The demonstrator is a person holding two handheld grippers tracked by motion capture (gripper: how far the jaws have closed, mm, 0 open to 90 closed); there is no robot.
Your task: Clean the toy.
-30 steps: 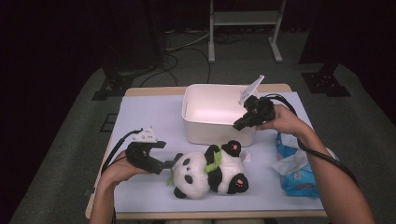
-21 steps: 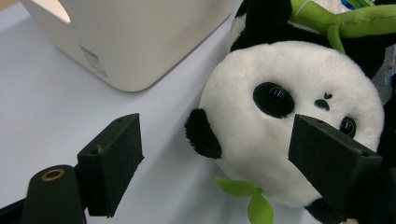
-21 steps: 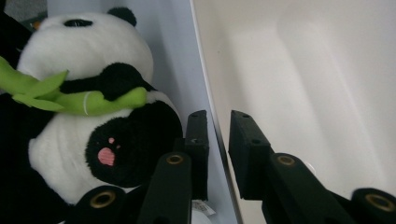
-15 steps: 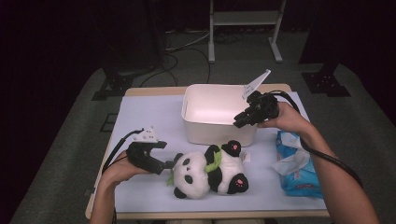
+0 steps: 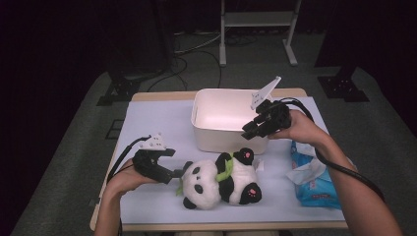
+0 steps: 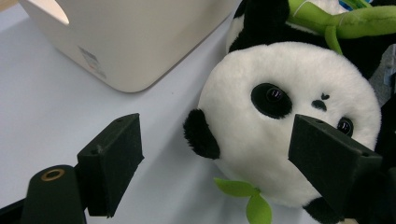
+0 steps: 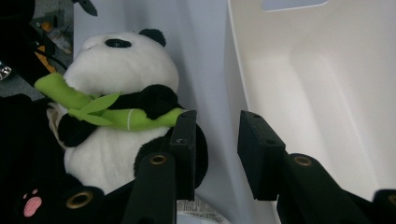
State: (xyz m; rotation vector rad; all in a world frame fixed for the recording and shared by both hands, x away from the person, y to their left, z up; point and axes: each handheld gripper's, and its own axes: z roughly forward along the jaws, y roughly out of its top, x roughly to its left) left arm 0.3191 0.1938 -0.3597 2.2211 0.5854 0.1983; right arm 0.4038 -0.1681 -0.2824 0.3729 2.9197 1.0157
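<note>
Right tool (image 5: pixel 252 129) higher over bin (image 5: pixel 206 137) rim, jaws just parted, empty; left tool (image 5: pixel 178 173) spread beside panda (image 5: pixel 221 179).

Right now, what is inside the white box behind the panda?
The white box shows only a bare, pale floor and walls in the high view and the right gripper view. Its near corner stays hidden behind the right gripper.
</note>
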